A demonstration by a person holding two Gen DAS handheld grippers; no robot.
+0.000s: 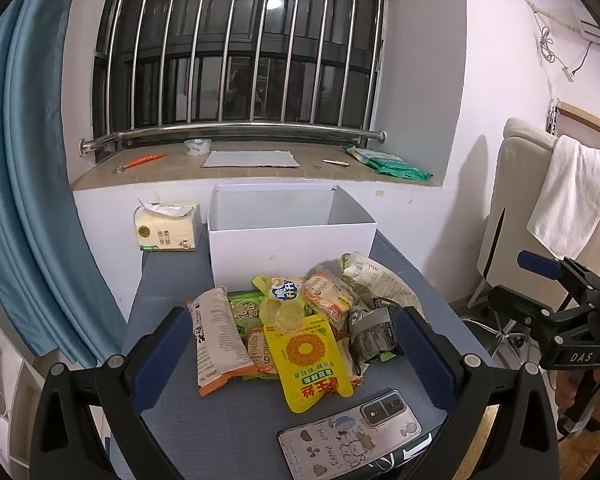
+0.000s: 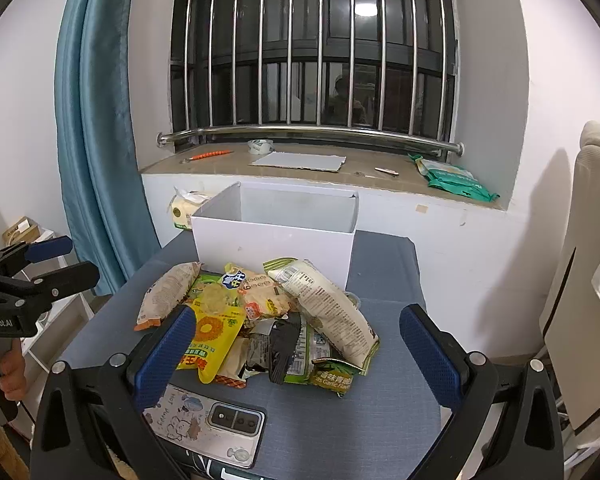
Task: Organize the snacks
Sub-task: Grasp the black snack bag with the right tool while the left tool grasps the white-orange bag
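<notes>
Nothing looks sorted yet: the white box (image 1: 292,236) at 12 o'clock shows bare inner walls, though its floor is hidden. From the left, the left gripper (image 1: 292,356) hangs wide open and empty. The snacks (image 1: 296,320) lie in one heap mid-table, just before the box: crinkly packets, tan, yellow, green, dark, overlapping. The right gripper (image 2: 296,356) gapes too, holding nothing.
</notes>
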